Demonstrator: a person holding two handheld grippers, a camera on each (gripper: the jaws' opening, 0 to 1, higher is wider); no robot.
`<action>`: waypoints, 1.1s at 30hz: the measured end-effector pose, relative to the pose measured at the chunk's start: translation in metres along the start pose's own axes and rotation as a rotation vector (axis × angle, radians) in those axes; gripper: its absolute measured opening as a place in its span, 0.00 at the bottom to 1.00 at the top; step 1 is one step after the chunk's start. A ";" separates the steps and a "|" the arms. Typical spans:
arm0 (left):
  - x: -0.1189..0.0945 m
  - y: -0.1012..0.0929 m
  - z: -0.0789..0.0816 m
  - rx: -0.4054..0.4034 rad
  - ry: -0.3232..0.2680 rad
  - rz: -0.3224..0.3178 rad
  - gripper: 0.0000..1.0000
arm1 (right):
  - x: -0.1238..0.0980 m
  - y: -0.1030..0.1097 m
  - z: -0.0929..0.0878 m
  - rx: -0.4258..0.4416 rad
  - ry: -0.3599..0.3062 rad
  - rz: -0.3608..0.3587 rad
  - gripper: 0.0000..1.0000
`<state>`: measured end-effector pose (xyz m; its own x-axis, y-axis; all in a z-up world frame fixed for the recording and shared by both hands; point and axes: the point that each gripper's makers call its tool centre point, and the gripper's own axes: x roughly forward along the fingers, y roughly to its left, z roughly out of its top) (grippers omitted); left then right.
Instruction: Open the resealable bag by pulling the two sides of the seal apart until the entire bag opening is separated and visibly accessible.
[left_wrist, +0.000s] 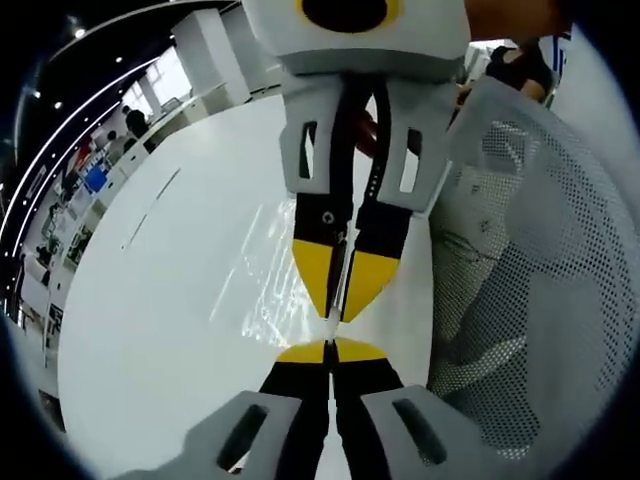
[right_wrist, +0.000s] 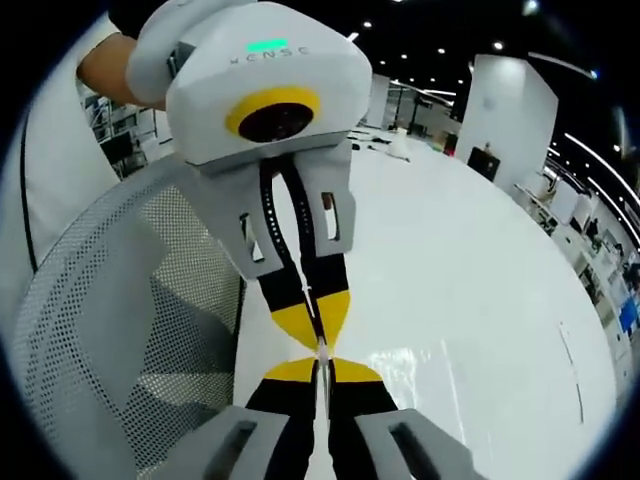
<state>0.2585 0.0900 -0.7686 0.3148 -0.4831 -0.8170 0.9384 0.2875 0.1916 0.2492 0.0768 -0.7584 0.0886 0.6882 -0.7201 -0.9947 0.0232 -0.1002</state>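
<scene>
The clear resealable bag (left_wrist: 262, 272) hangs as a glossy, see-through film over the white table (left_wrist: 140, 340); its thin top edge runs up between the two grippers. My left gripper (left_wrist: 331, 352) rises from below, jaws shut on that edge. Tip to tip with it, my right gripper (left_wrist: 335, 300) comes down from above, also shut on the film. In the right gripper view the bag (right_wrist: 425, 372) glints to the right of the tips. There my right gripper (right_wrist: 322, 370) is pressed shut on the edge, and the left gripper (right_wrist: 316, 335) meets it from above. The bag's mouth looks flat.
A grey mesh chair back (left_wrist: 535, 260) stands beside the table edge, seen again at the chair back (right_wrist: 120, 310). A person's white sleeve (right_wrist: 45, 190) is behind it. The white table (right_wrist: 480, 260) stretches far; shelves and pillars line the room behind.
</scene>
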 end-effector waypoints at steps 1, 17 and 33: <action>0.001 -0.002 0.009 0.006 -0.059 -0.028 0.00 | -0.004 0.001 0.002 0.019 -0.024 0.015 0.00; 0.000 -0.001 0.016 0.000 -0.047 -0.024 0.00 | -0.006 -0.002 0.002 -0.019 -0.036 0.012 0.00; 0.004 -0.003 0.019 0.031 -0.043 -0.020 0.00 | 0.000 0.001 0.007 -0.001 -0.034 0.018 0.00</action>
<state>0.2599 0.0719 -0.7620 0.3011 -0.5238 -0.7969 0.9484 0.2515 0.1930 0.2479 0.0815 -0.7536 0.0692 0.7128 -0.6980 -0.9960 0.0104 -0.0882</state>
